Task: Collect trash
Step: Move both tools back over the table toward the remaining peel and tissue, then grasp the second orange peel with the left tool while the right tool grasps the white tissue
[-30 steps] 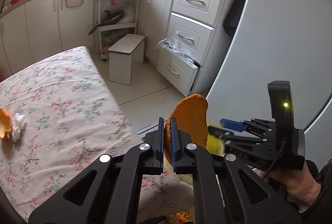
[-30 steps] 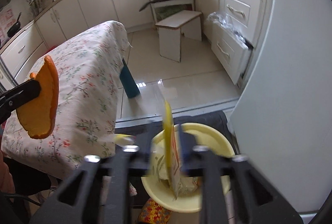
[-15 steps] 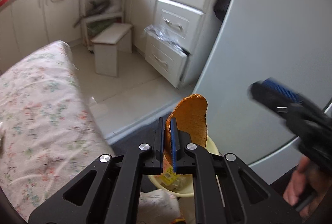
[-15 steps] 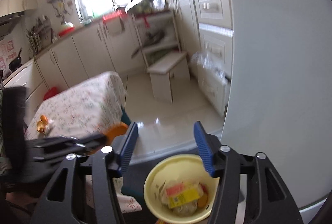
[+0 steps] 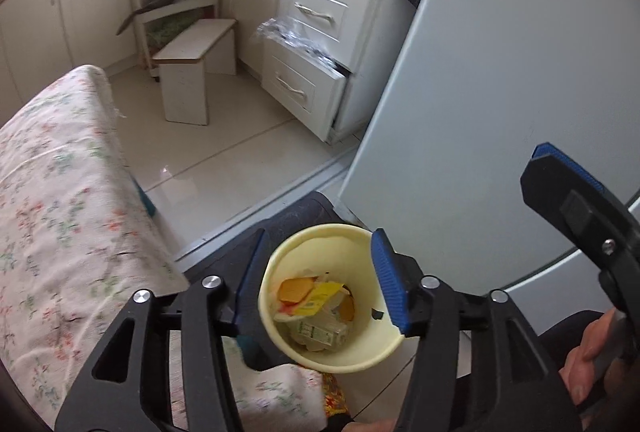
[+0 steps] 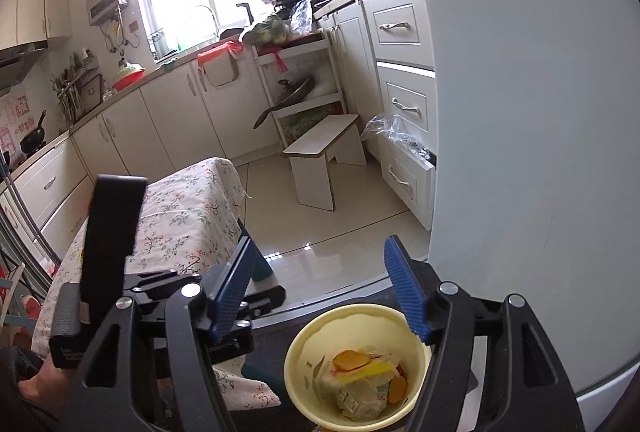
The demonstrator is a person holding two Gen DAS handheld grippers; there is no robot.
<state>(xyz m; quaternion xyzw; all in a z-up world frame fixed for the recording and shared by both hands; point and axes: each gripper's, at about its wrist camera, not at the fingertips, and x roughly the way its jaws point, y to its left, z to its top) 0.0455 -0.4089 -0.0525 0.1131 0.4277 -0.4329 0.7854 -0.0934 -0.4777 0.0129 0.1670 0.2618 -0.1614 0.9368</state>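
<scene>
On the left, the floral-clothed worktop (image 5: 60, 216) runs along the near edge of the kitchen, and the part of it in view carries no litter that can be made out. To its right, low and near, stands the yellow bin (image 5: 332, 296), and the trash (image 5: 316, 306) lies inside it: an orange peel on top of a yellow wrapper and a small crumpled carton. The left claw (image 5: 316, 282) hangs over the bin's mouth with its jaws opening and nothing between them. Further right, the right claw (image 6: 320, 292) is raised above the bin, jaws also opening and empty. Judging by this, both pieces have been dropped in, so this round of collecting looks finished. Whether more litter waits on the hidden far stretch of the worktop cannot be told.
</scene>
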